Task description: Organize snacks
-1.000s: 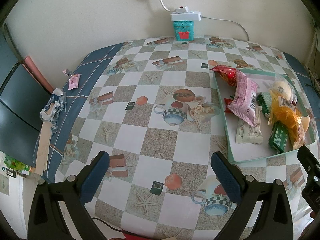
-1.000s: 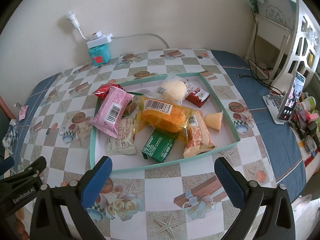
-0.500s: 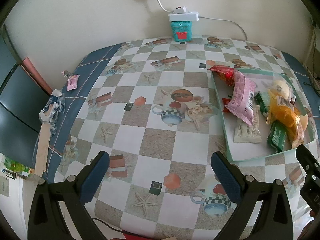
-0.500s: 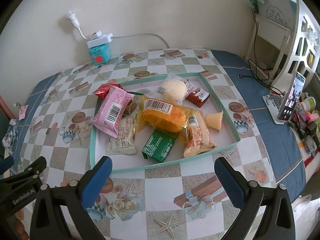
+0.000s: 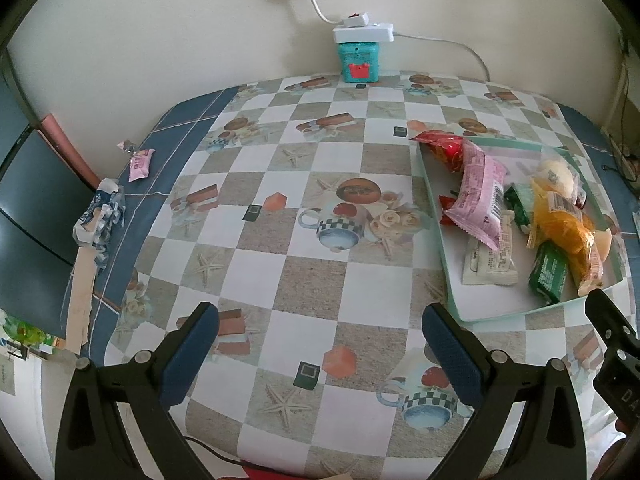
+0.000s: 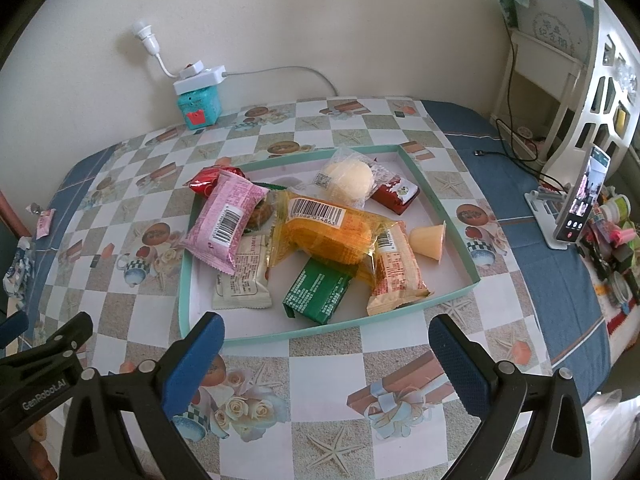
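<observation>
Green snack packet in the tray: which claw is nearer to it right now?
Right. The right claw hangs open just before the tray's near rim, facing the green snack packet; the left claw sits off the tray's left side.

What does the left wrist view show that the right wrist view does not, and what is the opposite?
Only the left wrist view shows the open left gripper whole. Only the right wrist view shows the phone on a stand, the red packet and the open right gripper whole. Both show the tray, the pink packet and the teal box.
</observation>
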The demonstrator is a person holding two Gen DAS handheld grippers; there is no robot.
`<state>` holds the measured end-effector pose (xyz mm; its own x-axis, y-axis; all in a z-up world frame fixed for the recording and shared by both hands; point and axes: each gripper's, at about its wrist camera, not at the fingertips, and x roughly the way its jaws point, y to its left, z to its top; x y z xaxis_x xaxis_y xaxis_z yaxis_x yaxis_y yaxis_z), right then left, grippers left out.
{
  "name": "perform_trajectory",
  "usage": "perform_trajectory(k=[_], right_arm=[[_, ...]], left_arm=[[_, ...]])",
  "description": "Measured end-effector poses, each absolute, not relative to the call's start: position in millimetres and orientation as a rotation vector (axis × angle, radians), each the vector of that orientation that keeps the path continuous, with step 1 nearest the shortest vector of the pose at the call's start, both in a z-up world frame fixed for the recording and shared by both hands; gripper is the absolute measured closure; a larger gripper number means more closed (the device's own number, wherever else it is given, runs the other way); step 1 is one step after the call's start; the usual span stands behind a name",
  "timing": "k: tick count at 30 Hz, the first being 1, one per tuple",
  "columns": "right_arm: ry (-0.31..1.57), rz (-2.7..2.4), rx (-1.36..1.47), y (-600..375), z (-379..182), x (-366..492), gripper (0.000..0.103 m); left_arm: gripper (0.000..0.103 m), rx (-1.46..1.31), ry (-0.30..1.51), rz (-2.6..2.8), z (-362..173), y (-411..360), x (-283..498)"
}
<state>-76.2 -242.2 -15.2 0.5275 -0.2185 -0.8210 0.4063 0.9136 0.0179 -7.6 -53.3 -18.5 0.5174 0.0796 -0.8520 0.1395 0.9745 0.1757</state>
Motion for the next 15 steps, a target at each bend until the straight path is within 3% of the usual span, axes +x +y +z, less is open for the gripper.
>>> perform_trajectory(k=[15], right_arm=[[0.946, -0.377, 0.218, -242.4, -15.3, -76.0, 0.000]], left_arm=[[0.002, 0.236, 1.030, -0.035, -18.2, -53.9, -7.7]])
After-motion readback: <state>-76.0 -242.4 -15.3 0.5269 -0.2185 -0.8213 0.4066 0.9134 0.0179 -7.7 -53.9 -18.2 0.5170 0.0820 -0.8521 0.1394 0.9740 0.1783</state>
